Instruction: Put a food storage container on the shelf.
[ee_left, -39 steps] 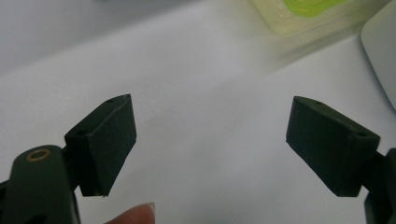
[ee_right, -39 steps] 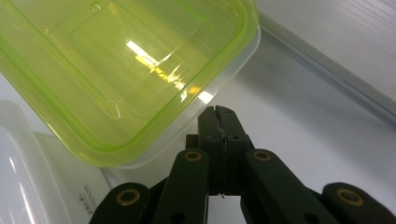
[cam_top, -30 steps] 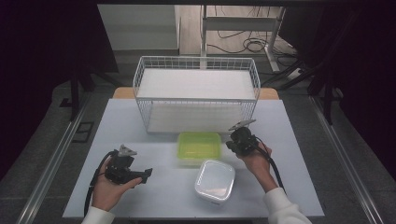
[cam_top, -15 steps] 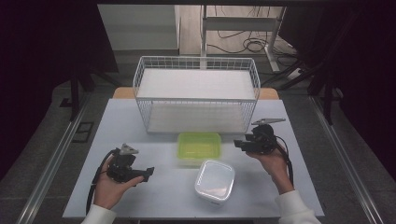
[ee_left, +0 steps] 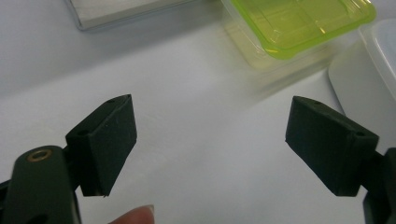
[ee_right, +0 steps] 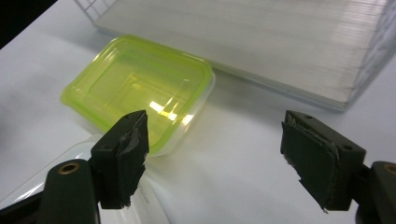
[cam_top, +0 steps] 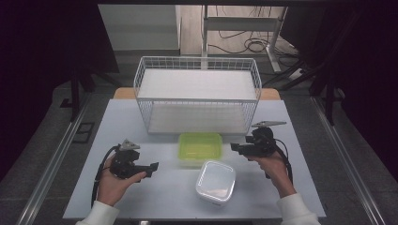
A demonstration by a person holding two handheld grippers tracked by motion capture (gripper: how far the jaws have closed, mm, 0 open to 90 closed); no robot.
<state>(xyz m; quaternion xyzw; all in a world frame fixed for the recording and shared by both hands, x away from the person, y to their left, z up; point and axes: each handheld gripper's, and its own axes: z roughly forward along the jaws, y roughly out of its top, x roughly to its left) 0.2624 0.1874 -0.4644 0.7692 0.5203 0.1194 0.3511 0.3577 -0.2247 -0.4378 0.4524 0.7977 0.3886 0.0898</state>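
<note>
The green-lidded container [cam_top: 200, 147] is sitting on the table [cam_top: 141, 126], just ahead of my right claw [cam_top: 234, 147] and to its left; through the clear lid I am seeing nothing inside. The white-lidded container [cam_top: 215, 180] is lying just below it, between my two claws, its contents hidden. Beyond both, the wire basket [cam_top: 197, 96] is holding only a white liner sheet. A second ago my right claw was over the green lid; now it is standing off beside it, and its jaws have just been opening, wide and gripping nothing. My left claw [cam_top: 154, 168] is gaping wide too, holding nothing. The right gripper view is revealing the lid's moulded ridges [ee_right: 140, 86]; the left gripper view is catching my fingertip [ee_left: 135, 215].
</note>
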